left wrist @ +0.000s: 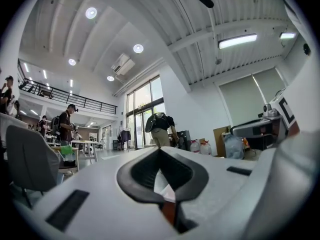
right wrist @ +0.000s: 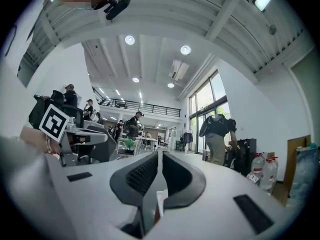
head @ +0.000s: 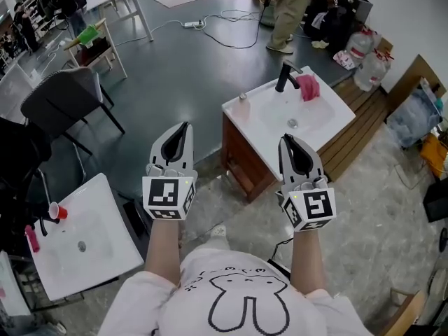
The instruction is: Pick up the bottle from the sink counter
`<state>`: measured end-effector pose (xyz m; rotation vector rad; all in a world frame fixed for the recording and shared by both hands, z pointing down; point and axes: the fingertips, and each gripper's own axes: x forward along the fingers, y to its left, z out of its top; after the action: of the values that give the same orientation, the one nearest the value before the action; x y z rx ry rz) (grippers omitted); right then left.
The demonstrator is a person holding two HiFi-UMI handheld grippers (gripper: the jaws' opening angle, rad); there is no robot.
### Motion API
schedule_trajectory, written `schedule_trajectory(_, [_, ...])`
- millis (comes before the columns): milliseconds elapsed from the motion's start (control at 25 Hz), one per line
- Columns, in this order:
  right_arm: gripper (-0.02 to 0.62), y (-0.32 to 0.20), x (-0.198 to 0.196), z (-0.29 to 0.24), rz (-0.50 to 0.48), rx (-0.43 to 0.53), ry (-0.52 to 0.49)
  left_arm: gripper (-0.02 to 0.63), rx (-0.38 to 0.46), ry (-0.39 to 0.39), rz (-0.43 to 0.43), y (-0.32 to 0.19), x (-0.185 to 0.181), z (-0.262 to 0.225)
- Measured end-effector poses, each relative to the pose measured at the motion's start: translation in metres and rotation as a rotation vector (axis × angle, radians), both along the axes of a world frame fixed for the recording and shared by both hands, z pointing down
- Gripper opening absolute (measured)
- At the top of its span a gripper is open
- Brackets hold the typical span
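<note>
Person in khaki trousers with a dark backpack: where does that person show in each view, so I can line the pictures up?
Head view: the person in khaki trousers is at the top edge, right of centre; only the legs show.
Left gripper view: centre, back turned, before the tall windows.
Right gripper view: right of centre.
Shared landmark: clear plastic water jugs, right of the person in all three.

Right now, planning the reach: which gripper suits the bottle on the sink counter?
Right, probably: the right gripper hangs at the sink counter's front edge; the left gripper is off to its side, over floor.
</note>
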<state>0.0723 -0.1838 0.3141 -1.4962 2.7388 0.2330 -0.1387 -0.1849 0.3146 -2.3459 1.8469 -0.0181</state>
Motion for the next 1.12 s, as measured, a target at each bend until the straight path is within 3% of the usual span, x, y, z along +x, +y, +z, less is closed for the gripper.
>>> schedule_trajectory(160, [0.057, -0.041, -0.025, 0.007, -0.01, -0.037, -0.025, 0.009, -0.014, 0.006, 0.0, -0.037, -0.025, 0.005])
schedule_trajectory(320, [0.26, -0.068, -0.051, 0.015, -0.045, -0.085, -0.087, 0.009, -0.032, 0.019, 0.004, -0.064, -0.046, 0.013])
schedule_trajectory(400, [0.286, -0.077, -0.054, 0.017, -0.019, -0.075, -0.09, 0.009, -0.034, 0.03, 0.009, -0.074, -0.051, 0.016])
schedule_trajectory(680, [0.291, -0.099, -0.057, 0.037, 0.028, -0.145, -0.068, 0.009, -0.052, 0.037, 0.039, -0.091, -0.051, 0.03])
schedule_trajectory(1120, [0.29, -0.127, -0.074, 0.06, 0.0, -0.176, 0.017, 0.009, -0.096, 0.045, 0.036, -0.105, -0.051, 0.05])
